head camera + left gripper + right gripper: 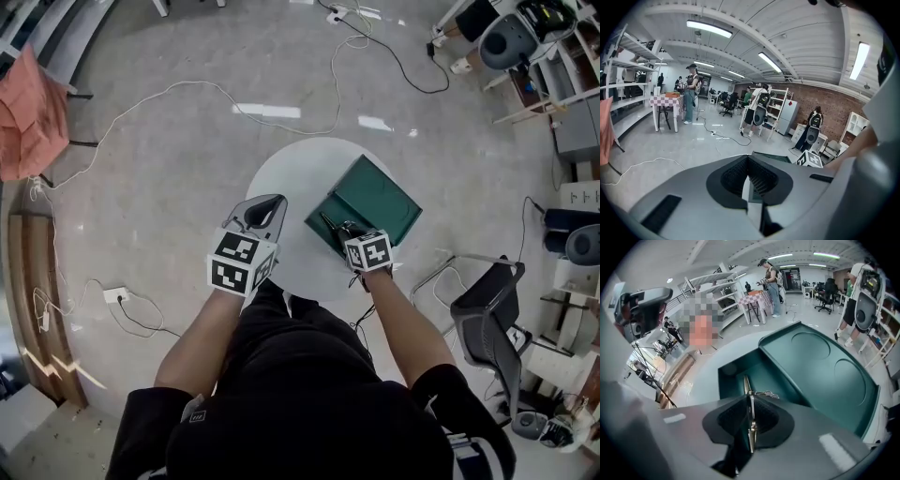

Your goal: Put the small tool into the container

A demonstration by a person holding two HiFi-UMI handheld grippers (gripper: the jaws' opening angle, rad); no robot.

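Observation:
A dark green container (375,202) lies with its lid open on the round white table (291,178). My right gripper (345,230) hangs over its near compartment (754,373), pointing steeply down. A thin metal tool (749,420) stands between its jaws, its tip (746,383) reaching down into the compartment. The jaws are slightly apart, with a dark gap to the left of the tool. My left gripper (262,208) hovers over the table to the left of the container, shut and empty; in its own view (749,187) only a sliver shows between the pads.
A black office chair (487,309) stands to the right of the table. Cables (187,94) and a power strip (117,295) lie on the floor to the left. An orange cloth (28,112) hangs on a rack at the far left.

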